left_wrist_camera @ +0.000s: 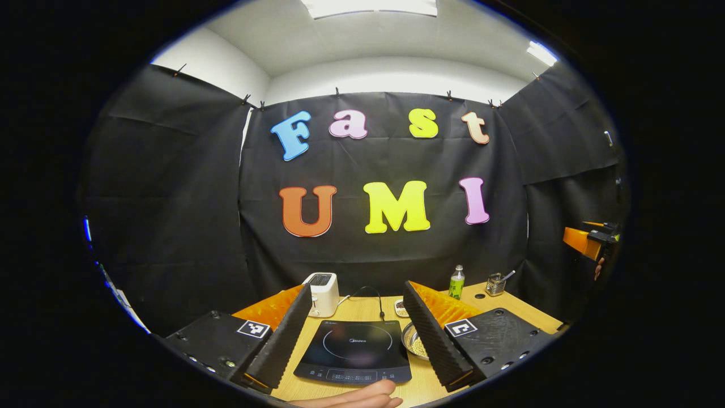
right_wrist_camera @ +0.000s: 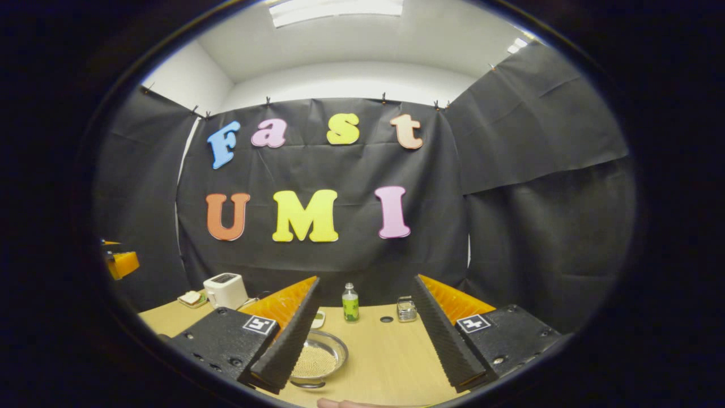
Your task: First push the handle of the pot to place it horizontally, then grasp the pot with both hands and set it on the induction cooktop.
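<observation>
While looking for the pot: not spotting it yet, so position cannot be told. Induction cooktop (left_wrist_camera: 354, 351) sitting bare on bench (left_wrist_camera: 371, 310), ready as landing spot. Left tool (left_wrist_camera: 357, 334) hovering above it, fingers spread wide, gripping nothing. Right tool (right_wrist_camera: 362, 334) likewise released, hanging over metal bowl of grains (right_wrist_camera: 317, 357). Toaster (left_wrist_camera: 322, 293), green bottle (right_wrist_camera: 350, 303) parked at back, likely keeping the work zone free.

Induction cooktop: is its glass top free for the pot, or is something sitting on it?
Nothing visible rests on the induction cooktop. A metal bowl of grains sits just off its right edge, and a hand lies at its front edge.
</observation>
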